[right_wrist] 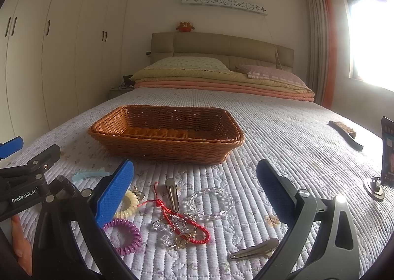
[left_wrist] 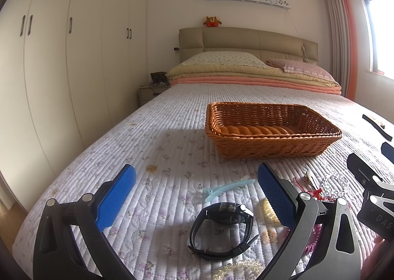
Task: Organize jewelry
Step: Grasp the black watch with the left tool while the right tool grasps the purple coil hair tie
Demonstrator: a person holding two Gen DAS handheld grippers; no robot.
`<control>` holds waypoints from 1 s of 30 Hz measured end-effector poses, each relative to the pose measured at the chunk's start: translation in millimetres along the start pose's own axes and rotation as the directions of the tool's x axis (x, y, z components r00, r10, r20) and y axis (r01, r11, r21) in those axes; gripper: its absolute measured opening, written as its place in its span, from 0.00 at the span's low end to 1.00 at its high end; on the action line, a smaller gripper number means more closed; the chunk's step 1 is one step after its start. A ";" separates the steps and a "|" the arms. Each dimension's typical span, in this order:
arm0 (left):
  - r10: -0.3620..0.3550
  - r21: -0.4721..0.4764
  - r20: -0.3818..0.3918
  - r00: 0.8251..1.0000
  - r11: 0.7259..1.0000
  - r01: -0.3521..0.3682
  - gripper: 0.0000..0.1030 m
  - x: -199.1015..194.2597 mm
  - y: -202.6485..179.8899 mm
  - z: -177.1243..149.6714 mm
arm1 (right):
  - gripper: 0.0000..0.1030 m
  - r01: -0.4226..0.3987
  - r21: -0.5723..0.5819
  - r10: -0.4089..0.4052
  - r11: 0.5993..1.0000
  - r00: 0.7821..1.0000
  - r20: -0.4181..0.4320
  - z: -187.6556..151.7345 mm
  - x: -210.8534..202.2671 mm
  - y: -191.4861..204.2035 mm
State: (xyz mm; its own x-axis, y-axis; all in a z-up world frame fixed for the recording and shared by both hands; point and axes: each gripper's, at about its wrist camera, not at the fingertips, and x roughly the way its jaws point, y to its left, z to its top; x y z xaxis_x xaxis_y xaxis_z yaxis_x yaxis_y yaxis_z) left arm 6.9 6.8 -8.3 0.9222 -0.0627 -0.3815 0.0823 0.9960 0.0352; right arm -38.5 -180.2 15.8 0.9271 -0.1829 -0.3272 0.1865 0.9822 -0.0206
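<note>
**Both grippers wide open over the jewelry pile, basket has nothing in it**

Left gripper (left_wrist: 197, 196) is spread wide, holding nothing. Black watch (left_wrist: 222, 227) lies on the quilt (left_wrist: 147, 137) between its fingers, with a light blue clip (left_wrist: 227, 189) just past it toward the basket (left_wrist: 272, 130).

Right gripper (right_wrist: 195, 191) is also wide and holding nothing. Between its fingers, on the near side of the basket: clear bead bracelet (right_wrist: 211, 202), red cord (right_wrist: 187, 223) tangled with some crystal bits, and a metal clip (right_wrist: 172, 194). A purple coil tie (right_wrist: 125, 237) and a cream coil tie (right_wrist: 129, 205) sit by its left finger. Another metal clip (right_wrist: 254, 249) lies nearest the camera.

Far right of the basket there's a brush (right_wrist: 346, 136).
</note>
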 end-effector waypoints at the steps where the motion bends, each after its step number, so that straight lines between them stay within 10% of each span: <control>1: 0.001 0.000 0.000 1.000 1.000 -0.001 0.93 0.1 0.0 0.0 | 0.92 0.000 0.000 0.000 1.000 1.000 0.000 0.1 0.1 0.3; 10: -0.008 -0.064 -0.045 0.999 0.998 0.005 0.85 6.0 14.3 3.5 | 0.74 -0.022 -0.007 0.022 1.000 1.000 -0.019 2.0 1.4 -0.9; 18: -0.164 -0.167 -0.181 0.970 0.977 0.133 0.70 1.2 58.9 2.6 | 0.62 -0.113 -0.032 0.107 0.993 0.983 -0.146 0.2 -4.1 0.4; 25: -0.284 -0.206 -0.293 0.913 0.951 0.229 0.70 0.0 70.0 -5.2 | 0.61 -0.242 0.059 0.248 0.969 0.921 -0.302 -16.8 -5.9 4.3; 30: -0.299 -0.178 -0.362 0.883 0.952 0.249 0.56 8.7 63.6 -6.9 | 0.34 -0.296 0.091 0.307 0.951 0.866 -0.394 -29.7 -2.4 13.6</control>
State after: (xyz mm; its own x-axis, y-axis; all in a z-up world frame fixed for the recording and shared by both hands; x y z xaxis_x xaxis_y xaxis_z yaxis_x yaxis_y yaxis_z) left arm 17.5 70.0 -15.8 0.6525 -0.3300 -0.6821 0.2408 0.9438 -0.2263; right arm -47.8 -165.2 -11.8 0.7323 0.1601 -0.6619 -0.0676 0.9843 0.1633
